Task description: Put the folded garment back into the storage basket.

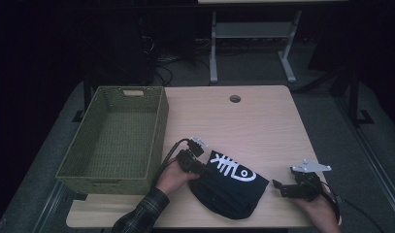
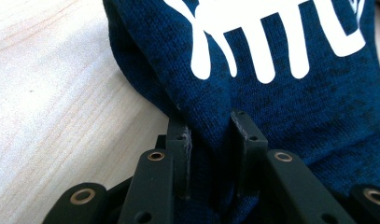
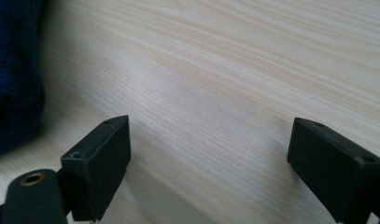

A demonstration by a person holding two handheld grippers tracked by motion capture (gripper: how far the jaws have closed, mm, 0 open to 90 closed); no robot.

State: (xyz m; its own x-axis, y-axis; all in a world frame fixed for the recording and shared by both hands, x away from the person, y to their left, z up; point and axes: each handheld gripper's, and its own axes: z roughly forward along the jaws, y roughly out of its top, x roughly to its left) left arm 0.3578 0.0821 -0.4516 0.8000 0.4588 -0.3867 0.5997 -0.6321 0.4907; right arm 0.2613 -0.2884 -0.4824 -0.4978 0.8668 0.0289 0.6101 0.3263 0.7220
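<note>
item: dark blue knitted garment (image 1: 229, 187) with a white fish-bone print, bunched on the wooden table (image 1: 263, 121), lying at the near edge at about 6 o'clock from the table's middle

left gripper (image 1: 201, 168): placed at the garment's 9 o'clock edge; in the left gripper view (image 2: 210, 154) a fold of the knit is seen pinched between the two black jaws, pads pressed on the cloth

right gripper (image 1: 281, 188): held at 3 o'clock of the garment, just beside it and apart from it; in the right gripper view (image 3: 208, 163) the jaws are spread wide over bare wood, nothing between them, the garment's edge seen at 9 o'clock

green woven basket (image 1: 158, 126): set on the table's left side, at 10 o'clock of the garment
</note>
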